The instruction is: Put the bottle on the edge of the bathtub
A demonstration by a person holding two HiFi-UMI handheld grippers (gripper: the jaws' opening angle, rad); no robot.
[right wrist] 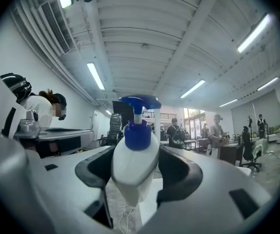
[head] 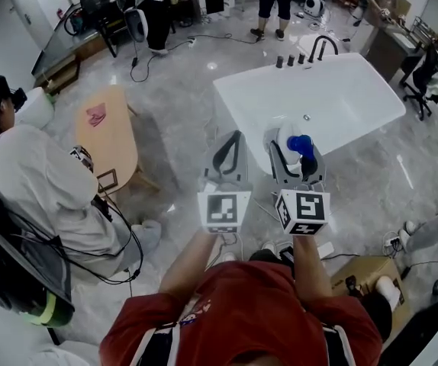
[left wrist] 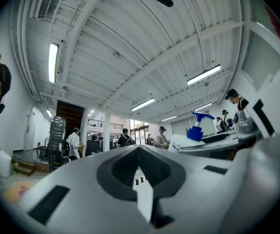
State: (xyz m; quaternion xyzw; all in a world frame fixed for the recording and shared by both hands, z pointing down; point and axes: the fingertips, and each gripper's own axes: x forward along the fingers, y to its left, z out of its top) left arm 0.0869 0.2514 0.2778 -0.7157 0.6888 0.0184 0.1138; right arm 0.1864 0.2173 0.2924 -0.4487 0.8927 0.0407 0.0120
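Observation:
A white bottle (head: 292, 140) with a blue pump top stands upright between the jaws of my right gripper (head: 295, 152), which is shut on its body. In the right gripper view the bottle (right wrist: 134, 167) fills the space between the dark pads (right wrist: 181, 172), pump head pointing up. My left gripper (head: 233, 139) is raised beside it, shut and empty; in its own view the tips (left wrist: 139, 147) meet and the bottle (left wrist: 194, 131) shows to the right. The white bathtub (head: 371, 63) lies just beyond both grippers, on the floor.
Black taps (head: 291, 60) and a curved spout (head: 322, 46) stand on the tub's far rim. A wooden table (head: 116, 147) with a pink cloth and a seated person in white (head: 36, 181) are at the left. A cardboard box (head: 360, 273) and cables lie at lower right.

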